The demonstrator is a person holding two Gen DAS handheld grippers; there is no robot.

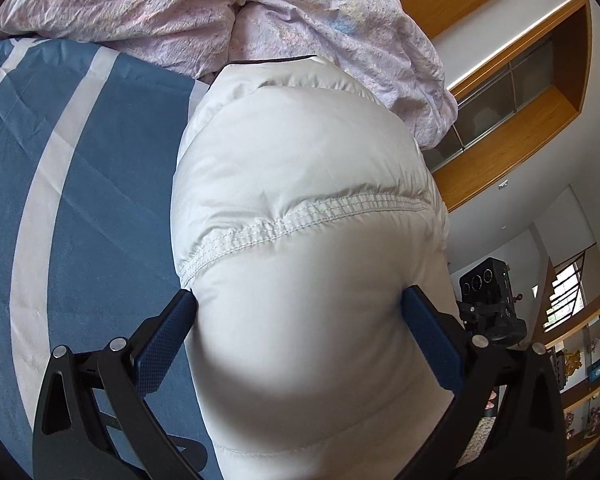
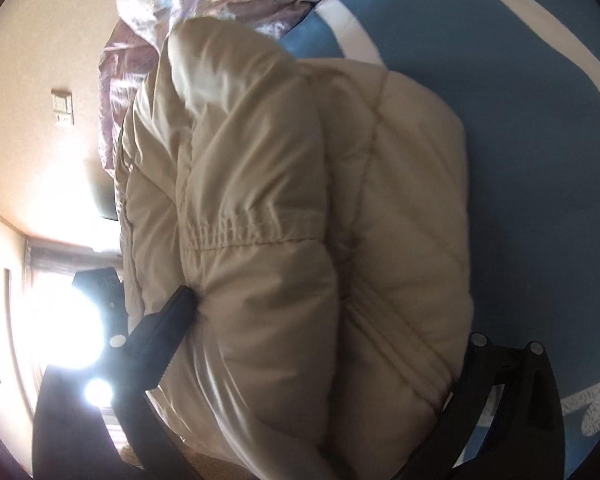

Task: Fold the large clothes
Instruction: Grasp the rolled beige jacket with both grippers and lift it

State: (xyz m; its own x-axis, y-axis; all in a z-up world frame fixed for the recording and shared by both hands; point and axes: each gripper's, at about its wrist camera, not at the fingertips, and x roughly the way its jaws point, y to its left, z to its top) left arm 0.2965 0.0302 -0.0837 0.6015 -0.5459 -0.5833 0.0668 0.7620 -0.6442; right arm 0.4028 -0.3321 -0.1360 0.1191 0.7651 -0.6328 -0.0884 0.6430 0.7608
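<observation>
A puffy white down jacket lies on the bed and fills the middle of the left wrist view. My left gripper has its blue-padded fingers pressed into both sides of a thick quilted fold, so it is shut on the jacket. In the right wrist view the same jacket looks beige and bunched in thick folds. My right gripper clamps a bulky fold; its left finger digs into the fabric and its right finger is hidden under the jacket.
A blue bedsheet with white stripes covers the bed, and also shows in the right wrist view. A crumpled pink quilt lies at the bed's far end. Wooden shelving and a bright window stand beyond the bed.
</observation>
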